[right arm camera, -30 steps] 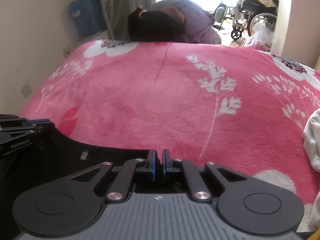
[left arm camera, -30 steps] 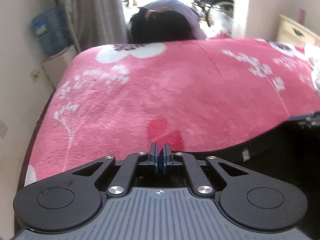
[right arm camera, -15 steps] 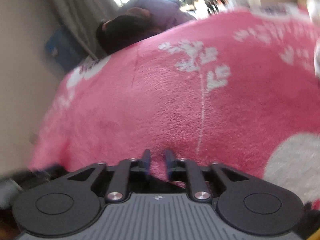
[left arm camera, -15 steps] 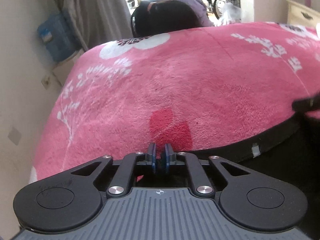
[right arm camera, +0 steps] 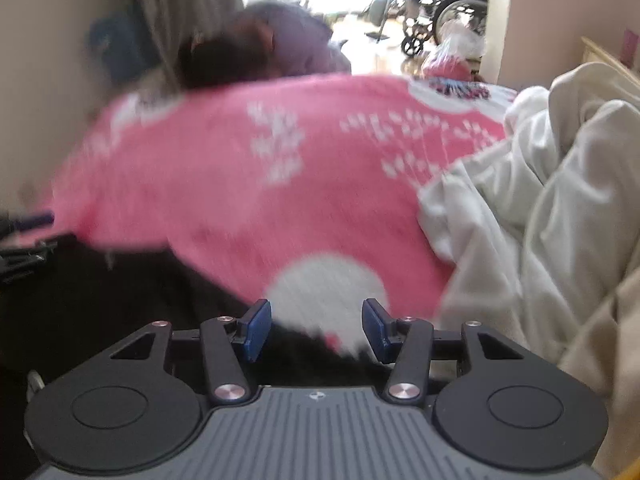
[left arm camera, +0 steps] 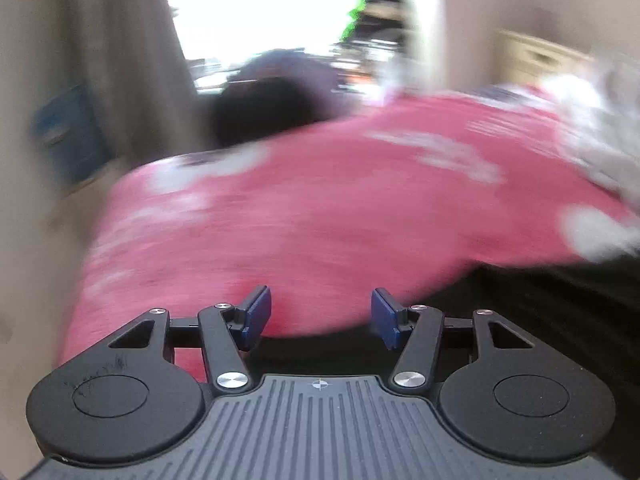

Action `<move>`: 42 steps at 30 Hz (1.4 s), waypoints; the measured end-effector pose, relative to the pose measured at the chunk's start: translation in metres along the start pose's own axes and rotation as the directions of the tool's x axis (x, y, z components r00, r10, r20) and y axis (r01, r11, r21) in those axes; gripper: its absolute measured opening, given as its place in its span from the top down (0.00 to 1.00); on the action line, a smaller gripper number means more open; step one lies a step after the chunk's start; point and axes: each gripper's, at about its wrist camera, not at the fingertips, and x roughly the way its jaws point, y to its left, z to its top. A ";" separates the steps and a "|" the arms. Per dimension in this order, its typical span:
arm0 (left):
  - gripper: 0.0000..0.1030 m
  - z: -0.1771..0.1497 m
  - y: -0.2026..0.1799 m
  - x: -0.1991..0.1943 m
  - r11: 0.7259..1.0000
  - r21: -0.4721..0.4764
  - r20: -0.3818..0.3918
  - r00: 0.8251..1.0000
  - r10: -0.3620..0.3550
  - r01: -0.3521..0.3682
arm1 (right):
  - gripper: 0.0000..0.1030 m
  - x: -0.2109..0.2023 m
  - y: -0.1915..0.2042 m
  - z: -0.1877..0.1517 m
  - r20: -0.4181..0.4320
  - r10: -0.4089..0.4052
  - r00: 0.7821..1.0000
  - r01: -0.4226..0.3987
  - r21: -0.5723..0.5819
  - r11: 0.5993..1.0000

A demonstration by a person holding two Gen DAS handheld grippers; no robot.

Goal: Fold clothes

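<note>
While both views are smeared by motion, the layout is legible: a pink blanket (right arm camera: 248,200) with white flower print covers the bed, a black garment (right arm camera: 120,300) lies along its near edge, and a heap of cream clothes (right arm camera: 540,220) sits on the bed's right side. The left gripper (left arm camera: 320,316) has its jaws opening, the blue pads well apart, with nothing between them; only pink blanket (left arm camera: 320,220) and the dark edge of the black garment (left arm camera: 540,308) show beyond. The right gripper (right arm camera: 316,326) likewise has its jaws opening and holds nothing; blanket and the garment's dark edge lie past its pads. Neither pad set touches cloth. The relation that governs the coming move is lateral: the cream clothes lie to the right of, and ahead of, the right gripper, close beside its right finger linkage, whereas in the left wrist view they appear only as a pale blur (left arm camera: 592,128) at the far right, well apart from that gripper. The right hand is therefore judged the nearer one for a first pick. The heap is crumpled, with folds running roughly from near to far; no clear long axis, hem or collar can be identified. The black garment spreads flat between the two grippers, extending left to right. A person's dark hair (right arm camera: 224,60) shows beyond the far edge of the bed.
</note>
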 end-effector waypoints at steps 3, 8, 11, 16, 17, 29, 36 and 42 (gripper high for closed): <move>0.46 -0.006 -0.046 -0.005 0.987 0.111 -0.030 0.993 -0.112 0.115 | 0.49 0.006 0.001 -0.006 -0.001 0.037 0.999 -0.037 0.001 0.999; 0.46 -0.021 -0.096 0.004 0.965 0.224 -0.062 0.990 -0.127 0.138 | 0.50 0.025 0.007 -0.006 -0.035 0.022 0.999 -0.024 -0.071 0.997; 0.46 -0.025 -0.103 0.014 0.969 0.220 -0.089 0.992 -0.092 0.109 | 0.52 0.031 0.000 -0.009 -0.042 0.049 0.998 -0.051 -0.055 0.997; 0.46 -0.028 -0.100 0.017 0.970 0.221 -0.094 0.992 -0.083 0.102 | 0.76 0.044 0.000 -0.015 -0.079 0.103 0.992 -0.109 -0.077 0.991; 0.46 -0.028 -0.099 0.017 0.970 0.222 -0.093 0.993 -0.078 0.098 | 0.78 0.047 0.002 -0.017 -0.092 0.109 0.990 -0.117 -0.088 0.989; 0.46 -0.030 -0.102 0.018 0.971 0.227 -0.095 0.994 -0.049 0.069 | 1.00 0.050 0.003 -0.020 0.021 -0.199 0.980 0.200 -0.158 0.967; 0.46 -0.030 -0.100 0.020 0.973 0.217 -0.098 0.994 -0.054 0.074 | 0.68 -0.011 -0.067 -0.020 -0.022 -0.106 0.994 0.108 0.186 0.977; 0.46 -0.029 -0.100 0.020 0.977 0.198 -0.110 0.993 -0.053 0.074 | 0.65 -0.029 -0.100 -0.041 -0.139 -0.083 0.987 0.129 0.369 0.920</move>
